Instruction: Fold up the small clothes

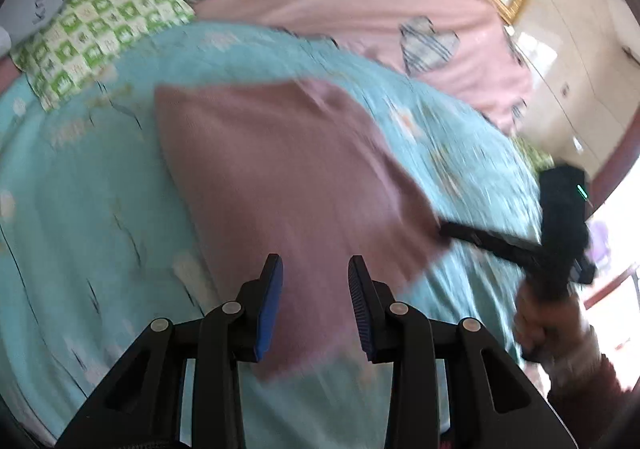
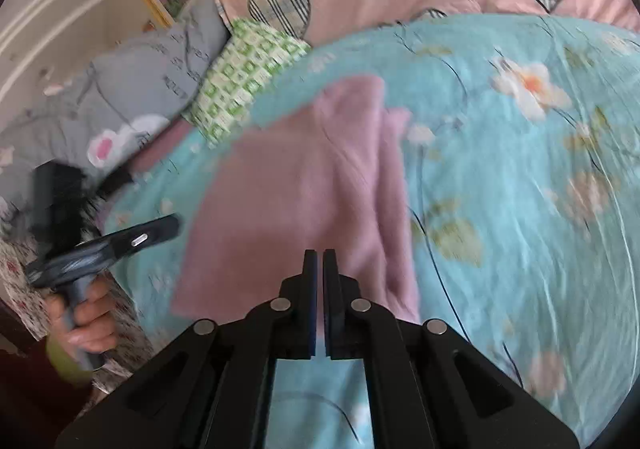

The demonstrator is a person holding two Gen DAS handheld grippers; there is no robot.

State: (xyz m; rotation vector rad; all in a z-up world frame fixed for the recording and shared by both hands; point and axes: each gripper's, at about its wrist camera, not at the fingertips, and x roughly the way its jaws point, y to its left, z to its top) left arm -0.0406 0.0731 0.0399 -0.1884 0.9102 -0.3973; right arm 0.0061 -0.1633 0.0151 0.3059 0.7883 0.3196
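While both tools hung over the bed, neither had hold of anything. L gripper (image 1: 315, 303) stood part-open, blue pads (image 1: 269, 311) apart w/ nothing between them, above the near edge of the pink garment (image 1: 280, 169). R gripper (image 2: 320, 305) was clamped shut on nothing, pads together, also over the garment's near edge; in the left view its tip sat at the cloth's right corner, contact unclear thru the blur.

Garment lay on the blue floral quilt (image 1: 80, 209), roughly mid-bed, already doubled once by the look of it: a lengthwise ridge and an overlapping layer showed along its right side in the right view. Green checked cushion (image 1: 100, 37) sat just past its far-left corner, pink heart-print cover (image 1: 340, 1) behind.

Judgement: step in hand was prob. the next fold. To do it well, R would need to open first, each tool pinch a near corner thru all layers, lift low and together, carry evenly to the far edge, keep the cloth clear of the cushion. Uneven lift risked skewing the edges.
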